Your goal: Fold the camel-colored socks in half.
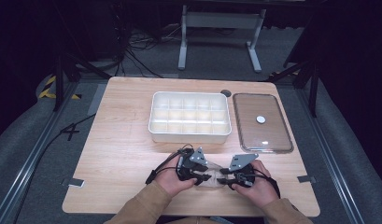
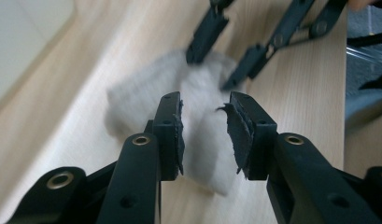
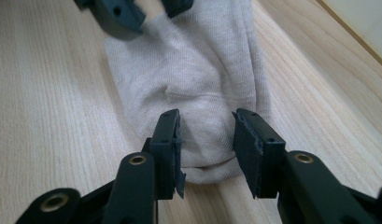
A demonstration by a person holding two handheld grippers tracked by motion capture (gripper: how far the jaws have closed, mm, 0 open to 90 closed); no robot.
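A pale beige sock [image 1: 212,177] lies crumpled on the wooden table near its front edge, between my two grippers. My left gripper [image 1: 203,178] points right at it. In the left gripper view the left gripper [image 2: 205,135] stands open, with the sock [image 2: 146,93] on the table under the gap and its pads not pressing the fabric. My right gripper [image 1: 222,180] points left at the sock's other end. The right gripper view has the right gripper [image 3: 205,149] open astride the rounded end of the sock [image 3: 198,70], with the pads off the cloth.
A white tray [image 1: 189,135] divided into several compartments stands behind the grippers at mid-table. To its right lies a clear lid [image 1: 262,122] with a white knob. The table's front edge runs just below the person's hands.
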